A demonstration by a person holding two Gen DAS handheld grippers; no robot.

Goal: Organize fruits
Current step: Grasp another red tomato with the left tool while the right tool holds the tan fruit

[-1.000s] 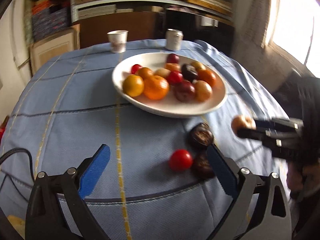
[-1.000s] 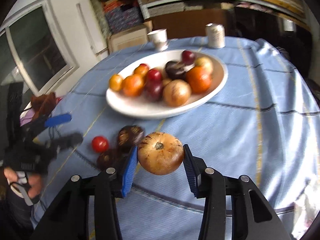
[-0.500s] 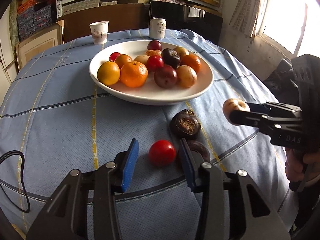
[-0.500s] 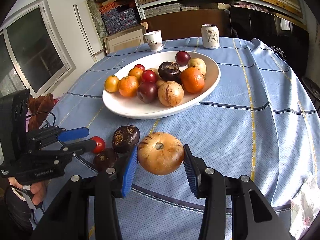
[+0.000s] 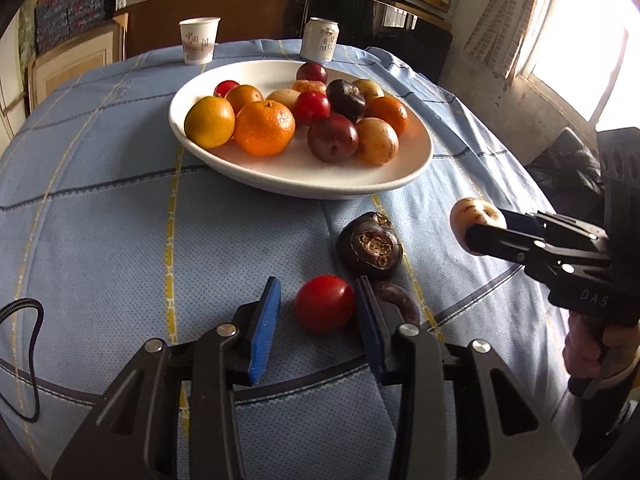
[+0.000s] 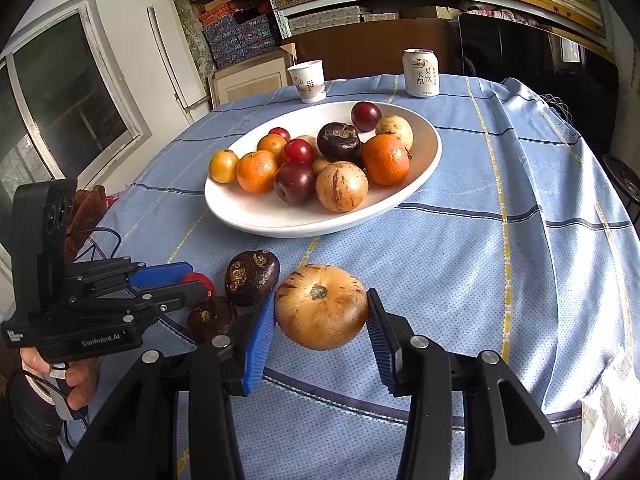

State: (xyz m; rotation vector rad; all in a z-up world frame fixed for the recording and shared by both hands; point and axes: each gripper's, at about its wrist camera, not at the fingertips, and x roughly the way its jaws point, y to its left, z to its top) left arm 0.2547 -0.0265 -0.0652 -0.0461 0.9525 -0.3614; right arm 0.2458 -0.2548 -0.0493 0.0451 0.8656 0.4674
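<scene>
A white plate [image 5: 400, 184] holds several oranges, plums and other fruits; it also shows in the right wrist view [image 6: 424, 168]. My left gripper [image 5: 316, 308] is open around a red tomato [image 5: 325, 303] on the blue tablecloth, with a gap on its left side. Two dark fruits lie to its right: one [image 5: 370, 246] beyond the right finger, one [image 5: 400, 304] partly hidden behind it. My right gripper [image 6: 320, 316] is shut on a tan striped fruit [image 6: 321, 306], held above the cloth; it also shows in the left wrist view [image 5: 476, 218].
A paper cup [image 5: 199, 41] and a drink can [image 5: 322, 39] stand behind the plate at the table's far edge. Shelves with boxes are beyond. A black cable [image 5: 24, 360] lies at the near left. A white wrapper [image 6: 608, 412] lies at the right.
My left gripper has moved in toward the tomato and narrowed around it. My right gripper keeps its hold on the tan fruit, about where it was.
</scene>
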